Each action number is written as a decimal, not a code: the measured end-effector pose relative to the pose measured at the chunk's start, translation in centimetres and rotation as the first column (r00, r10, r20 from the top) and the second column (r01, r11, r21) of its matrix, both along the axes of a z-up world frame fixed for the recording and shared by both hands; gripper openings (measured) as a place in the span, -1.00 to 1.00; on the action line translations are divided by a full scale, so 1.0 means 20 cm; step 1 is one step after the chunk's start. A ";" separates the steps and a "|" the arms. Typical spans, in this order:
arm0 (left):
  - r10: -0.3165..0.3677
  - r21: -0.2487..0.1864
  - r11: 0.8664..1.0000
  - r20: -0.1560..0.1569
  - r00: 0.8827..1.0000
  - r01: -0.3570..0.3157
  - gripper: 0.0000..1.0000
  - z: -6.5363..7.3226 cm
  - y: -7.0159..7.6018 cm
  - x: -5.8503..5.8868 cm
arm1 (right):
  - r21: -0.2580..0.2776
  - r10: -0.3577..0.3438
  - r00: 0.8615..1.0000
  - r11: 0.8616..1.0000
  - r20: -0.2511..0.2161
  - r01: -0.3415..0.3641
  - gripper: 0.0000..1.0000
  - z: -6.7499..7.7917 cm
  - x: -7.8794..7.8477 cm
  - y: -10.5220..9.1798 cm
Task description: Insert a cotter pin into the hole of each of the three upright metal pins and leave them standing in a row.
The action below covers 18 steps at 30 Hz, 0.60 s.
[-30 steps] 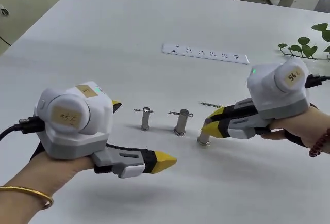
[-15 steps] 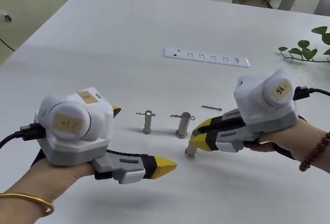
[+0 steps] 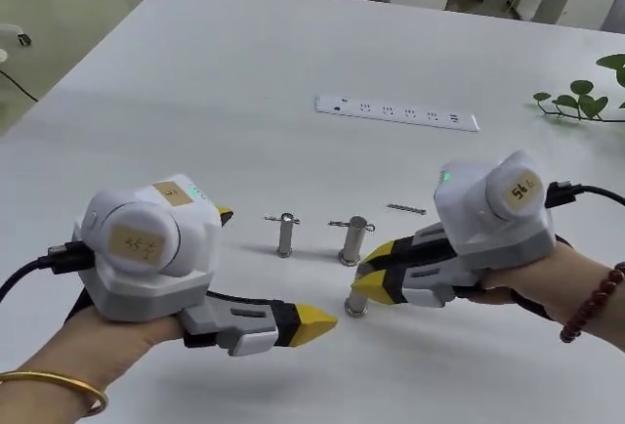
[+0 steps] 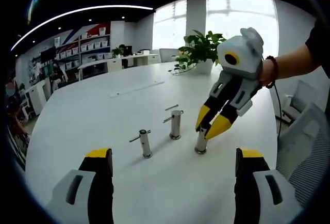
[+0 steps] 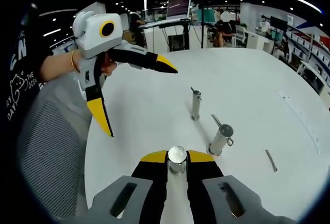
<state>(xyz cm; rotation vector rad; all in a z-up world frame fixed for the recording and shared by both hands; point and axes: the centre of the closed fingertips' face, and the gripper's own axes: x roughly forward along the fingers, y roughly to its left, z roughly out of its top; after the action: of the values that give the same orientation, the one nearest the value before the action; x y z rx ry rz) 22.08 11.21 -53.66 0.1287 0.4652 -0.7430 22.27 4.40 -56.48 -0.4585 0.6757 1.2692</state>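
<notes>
Bright office, white table [image 3: 195, 82], windows [image 4: 232, 17]

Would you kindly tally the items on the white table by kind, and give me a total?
metal pins: 3
cotter pins, two inserted and one loose: 3
power strip: 1
plant: 1
Total: 8

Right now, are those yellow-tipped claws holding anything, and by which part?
The right claw is shut on one upright metal pin, the one with no cotter through it, gripping it near its top end. The left claw is open and holds nothing.
</notes>
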 end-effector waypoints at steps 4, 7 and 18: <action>0.000 0.001 1.000 -0.004 1.000 0.000 0.98 0.00 0.00 0.00 | -0.013 0.025 1.000 1.000 0.011 -0.025 -0.84 0.00 -0.01 0.00; -0.001 -0.003 1.000 -0.003 1.000 0.001 0.98 0.00 0.00 0.00 | -0.021 0.038 0.999 0.999 0.014 -0.037 -0.84 0.00 -0.02 0.00; 0.000 -0.001 1.000 -0.005 1.000 0.000 0.98 0.00 0.00 0.00 | -0.034 0.037 0.999 0.999 -0.013 -0.038 -0.71 -0.01 -0.04 0.00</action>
<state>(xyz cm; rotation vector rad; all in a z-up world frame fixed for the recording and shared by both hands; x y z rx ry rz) 22.04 11.25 -53.74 0.1260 0.4691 -0.7434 21.41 4.47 -56.77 -0.4933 0.7028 1.2986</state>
